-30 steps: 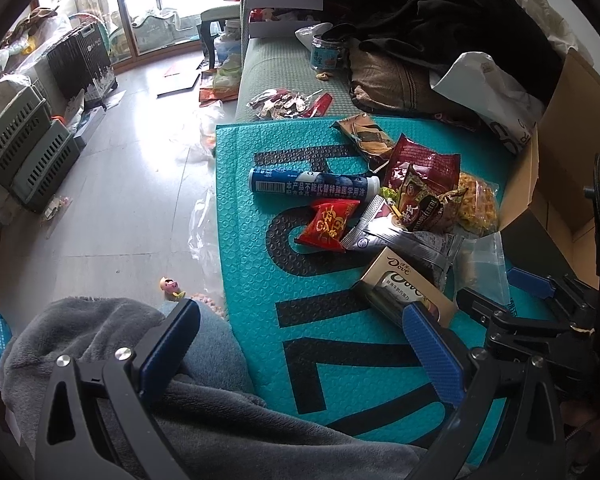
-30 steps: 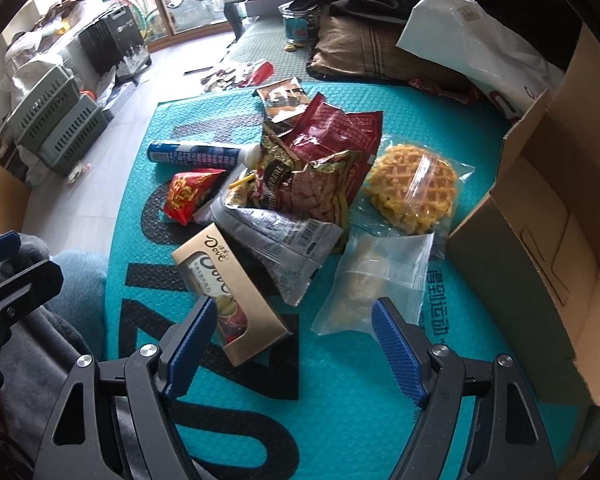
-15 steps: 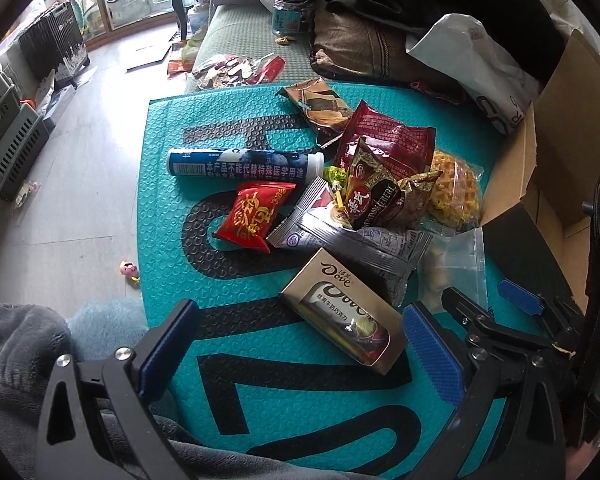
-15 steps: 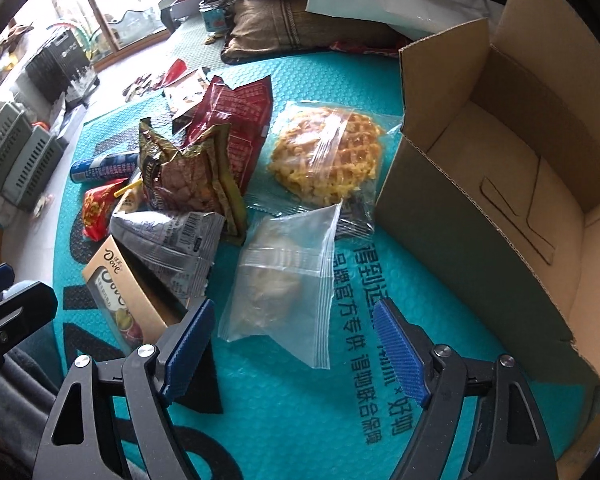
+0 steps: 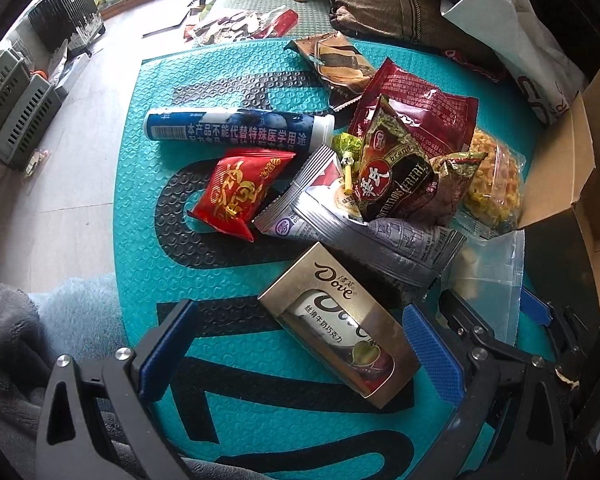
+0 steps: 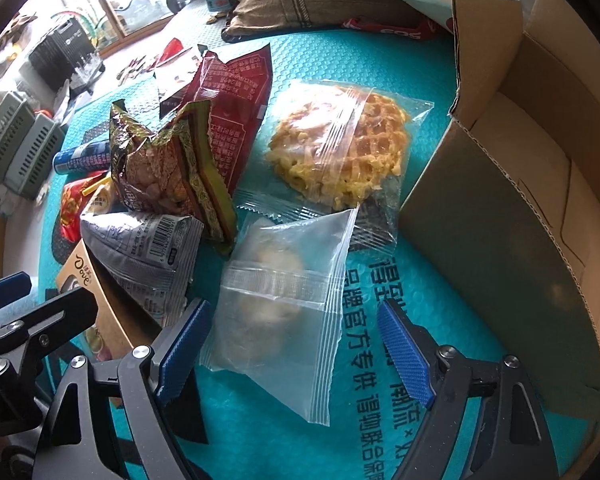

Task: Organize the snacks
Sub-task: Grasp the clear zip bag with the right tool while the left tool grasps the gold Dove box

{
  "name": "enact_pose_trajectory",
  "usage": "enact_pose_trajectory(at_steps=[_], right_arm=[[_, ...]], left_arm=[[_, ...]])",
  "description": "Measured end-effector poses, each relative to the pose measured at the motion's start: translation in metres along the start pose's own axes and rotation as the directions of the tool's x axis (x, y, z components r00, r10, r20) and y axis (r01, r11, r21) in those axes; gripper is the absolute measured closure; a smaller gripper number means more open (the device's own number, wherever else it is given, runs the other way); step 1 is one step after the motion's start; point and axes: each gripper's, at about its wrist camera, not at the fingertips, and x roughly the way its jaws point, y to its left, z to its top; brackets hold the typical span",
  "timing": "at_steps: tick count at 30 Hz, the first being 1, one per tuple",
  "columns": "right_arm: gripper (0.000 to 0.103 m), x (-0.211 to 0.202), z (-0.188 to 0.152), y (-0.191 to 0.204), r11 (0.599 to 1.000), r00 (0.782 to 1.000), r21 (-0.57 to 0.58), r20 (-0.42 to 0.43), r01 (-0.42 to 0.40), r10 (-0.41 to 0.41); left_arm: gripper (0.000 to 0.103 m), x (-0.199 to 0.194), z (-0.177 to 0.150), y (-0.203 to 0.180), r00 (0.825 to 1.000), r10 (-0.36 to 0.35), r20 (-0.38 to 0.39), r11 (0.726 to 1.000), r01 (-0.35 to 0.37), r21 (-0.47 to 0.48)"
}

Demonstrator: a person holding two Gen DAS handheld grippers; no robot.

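Lying on a teal bubble mat (image 5: 228, 352), the snacks crowd toward its far right side, while the near left stretch of mat, printed with big black letters, stays bare. The left gripper (image 5: 300, 348) hangs over the near edge of the pile with its blue fingers (image 5: 432, 354) spread wide; the chocolate box (image 5: 340, 324) sits slantwise between them, one corner close to the right finger, though nothing is gripped. Beyond the box lie a grey foil packet (image 5: 364, 236), a red pouch (image 5: 240, 190), a blue tube (image 5: 236, 130) and a dark crumpled bag (image 5: 396, 176), overlapping one another. The right gripper (image 6: 296, 352) is likewise wide open, straddling a clear zip bag (image 6: 284, 308) that lies flat on the mat; the left finger stands just beside the bag's edge, the right finger well clear over bare mat. Past the bag a wrapped waffle (image 6: 340, 148) rests near the open cardboard box (image 6: 500, 240), whose near wall borders the mat on the right. A grey blanket (image 5: 16, 352) edges the mat's near left corner.
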Motion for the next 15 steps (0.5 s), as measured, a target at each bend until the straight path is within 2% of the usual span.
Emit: enact_pose_trajectory(at_steps=[3, 4, 6, 7, 10, 14, 15], right_arm=[[0.032, -0.002, -0.004, -0.001, 1.0, 1.0, -0.004, 0.008, 0.009, -0.009], [0.042, -0.003, -0.005, -0.001, 1.0, 1.0, -0.01, 0.011, 0.01, -0.01], [0.052, -0.007, -0.01, -0.003, 1.0, 1.0, -0.018, 0.015, 0.025, -0.025], [0.062, -0.009, -0.012, -0.004, 1.0, 1.0, -0.017, 0.017, 0.024, -0.024], [0.07, -0.013, -0.017, -0.008, 1.0, 1.0, -0.001, 0.014, 0.003, -0.003], [0.071, -0.016, -0.024, -0.012, 1.0, 1.0, 0.016, 0.012, -0.016, 0.016], [0.071, -0.017, -0.024, -0.012, 1.0, 1.0, 0.019, 0.011, -0.02, 0.02]], left_arm=[[0.0, 0.007, -0.003, 0.0, 0.999, 0.036, -0.029, 0.999, -0.036, -0.005], [0.0, 0.008, -0.004, 0.001, 0.999, 0.035, -0.033, 0.999, -0.036, -0.009], [0.0, 0.008, -0.006, 0.003, 0.999, 0.038, -0.039, 0.999, -0.038, -0.021], [0.0, 0.008, -0.007, 0.003, 0.998, 0.036, -0.043, 0.999, -0.037, -0.023], [0.0, 0.011, -0.012, 0.007, 0.998, 0.0, -0.067, 0.999, -0.002, -0.036], [0.0, 0.016, -0.016, 0.016, 0.992, -0.078, -0.095, 0.995, 0.071, -0.072], [0.003, 0.015, -0.017, 0.017, 0.992, -0.084, -0.091, 0.994, 0.078, -0.072]])
